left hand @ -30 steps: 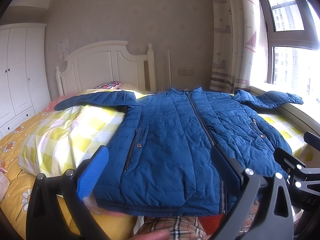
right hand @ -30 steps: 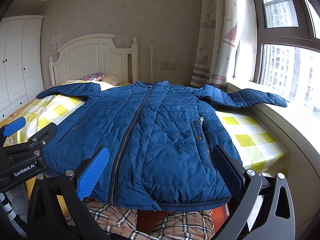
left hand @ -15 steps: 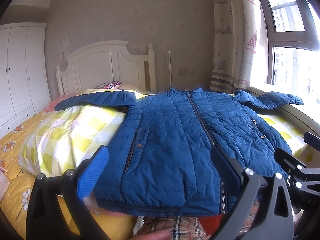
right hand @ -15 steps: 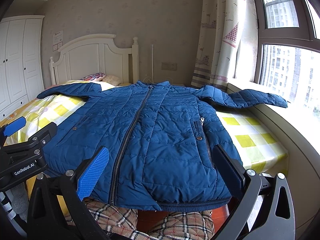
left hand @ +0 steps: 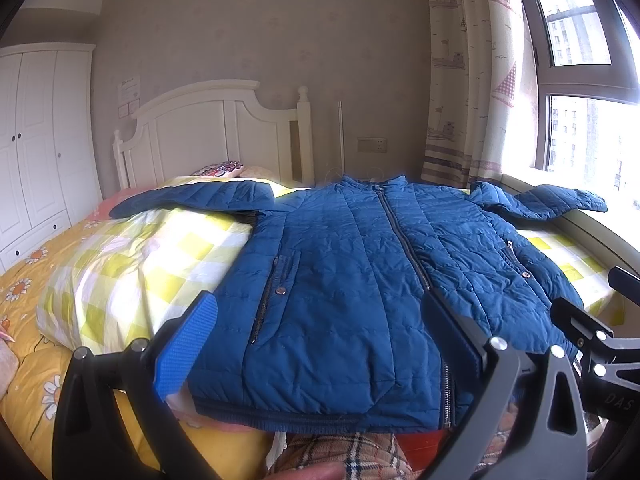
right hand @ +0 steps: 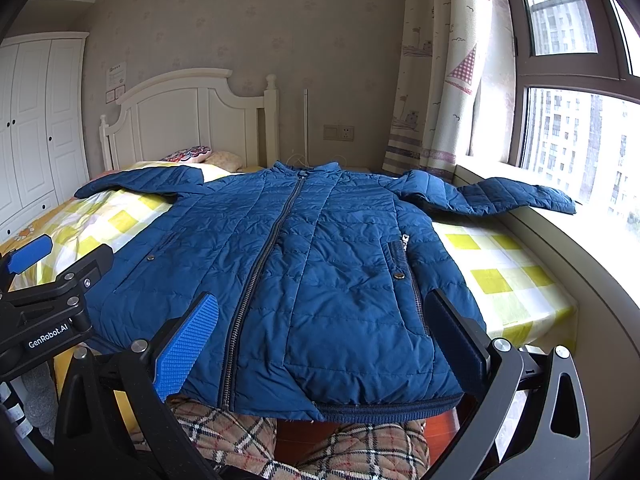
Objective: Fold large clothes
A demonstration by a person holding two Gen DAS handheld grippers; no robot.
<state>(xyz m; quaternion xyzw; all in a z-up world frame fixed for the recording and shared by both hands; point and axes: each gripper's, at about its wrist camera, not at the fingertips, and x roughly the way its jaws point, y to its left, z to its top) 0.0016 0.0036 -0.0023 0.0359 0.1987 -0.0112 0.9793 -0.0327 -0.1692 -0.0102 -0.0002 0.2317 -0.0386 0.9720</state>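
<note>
A blue quilted jacket lies front up and zipped on the bed, filling the middle of both wrist views. Its collar points toward the white headboard at the upper middle, and its hem hangs over the near edge of the bed at the bottom of the frame. One sleeve stretches out to the left across the yellow-and-white checked quilt; the other sleeve runs to the right and rests on the window sill.

The left gripper sits at the bottom of its own view with its jaws wide apart — the blue pad at lower left, the dark finger at lower right — and nothing between them. It hangs in front of the hem, and whether it touches the cloth cannot be told. The right gripper is likewise spread wide and empty at the bottom of its view, framing the hem on the side of the zipper nearer the window. Part of the right gripper also shows at the right edge of the left view, and part of the left gripper at the left edge of the right view.

A white wardrobe fills the left side, a patterned curtain hangs at upper right beside the window, and a small patterned pillow lies near the headboard. Plaid trousers show at the bottom edge, below the hem.
</note>
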